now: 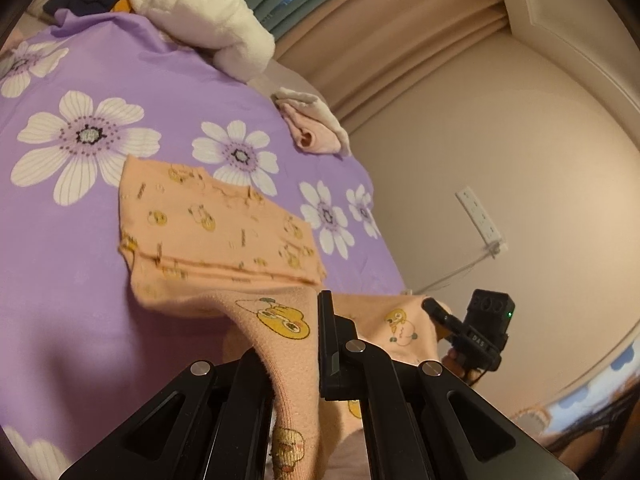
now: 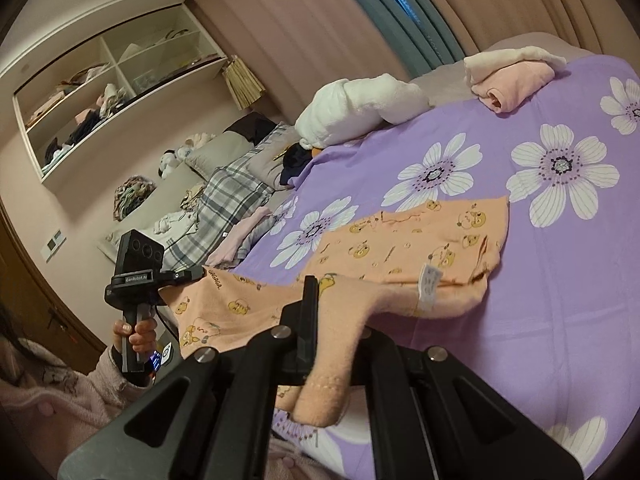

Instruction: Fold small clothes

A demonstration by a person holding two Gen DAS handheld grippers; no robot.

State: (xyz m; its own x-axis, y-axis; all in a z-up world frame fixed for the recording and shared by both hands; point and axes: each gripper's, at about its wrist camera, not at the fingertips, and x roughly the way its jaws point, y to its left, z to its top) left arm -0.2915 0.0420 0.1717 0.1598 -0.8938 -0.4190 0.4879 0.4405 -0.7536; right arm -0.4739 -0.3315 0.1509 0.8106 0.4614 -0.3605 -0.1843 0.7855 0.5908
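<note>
The peach garment (image 2: pixel 420 240), printed with yellow cartoon critters and "GAGAGA" near one edge, is half laid on the purple flowered bedspread (image 2: pixel 560 300), white care tag (image 2: pixel 429 285) showing. One lifted edge is pinched tight in the left gripper (image 1: pixel 296 344), the other clamped in the right gripper (image 2: pixel 324 320). "GenRobot.AI" is printed on the left gripper's camera mount (image 2: pixel 134 279).

Peach garment (image 2: pixel 404 248), prob. both grippers' grip

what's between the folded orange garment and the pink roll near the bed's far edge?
Only bare purple floral sheet: the orange garment and the pink roll lie apart. Right wrist view shows it best.
</note>
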